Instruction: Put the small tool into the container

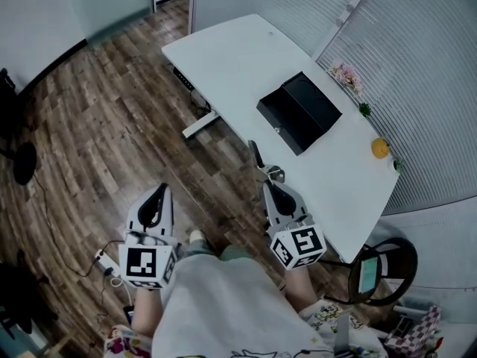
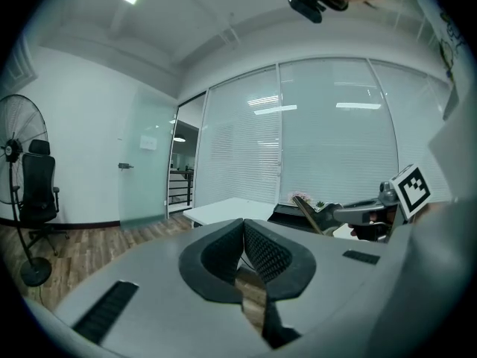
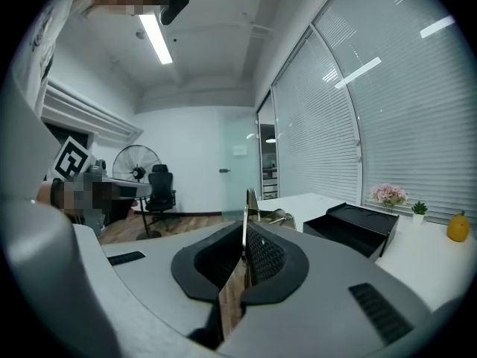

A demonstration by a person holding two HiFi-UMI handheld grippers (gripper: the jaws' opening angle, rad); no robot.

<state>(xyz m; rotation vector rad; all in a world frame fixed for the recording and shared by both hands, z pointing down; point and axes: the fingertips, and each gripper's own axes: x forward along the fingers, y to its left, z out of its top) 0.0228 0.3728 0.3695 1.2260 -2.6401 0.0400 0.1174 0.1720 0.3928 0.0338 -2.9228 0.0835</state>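
container (image 1: 299, 112), black, on white desk (image 1: 223, 58); small tool (image 1: 256, 154) outside it

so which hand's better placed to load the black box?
Right. The right tool is shut on the thin strip at the edge of the table, nearer the black box. The left tool is empty, over the floor.
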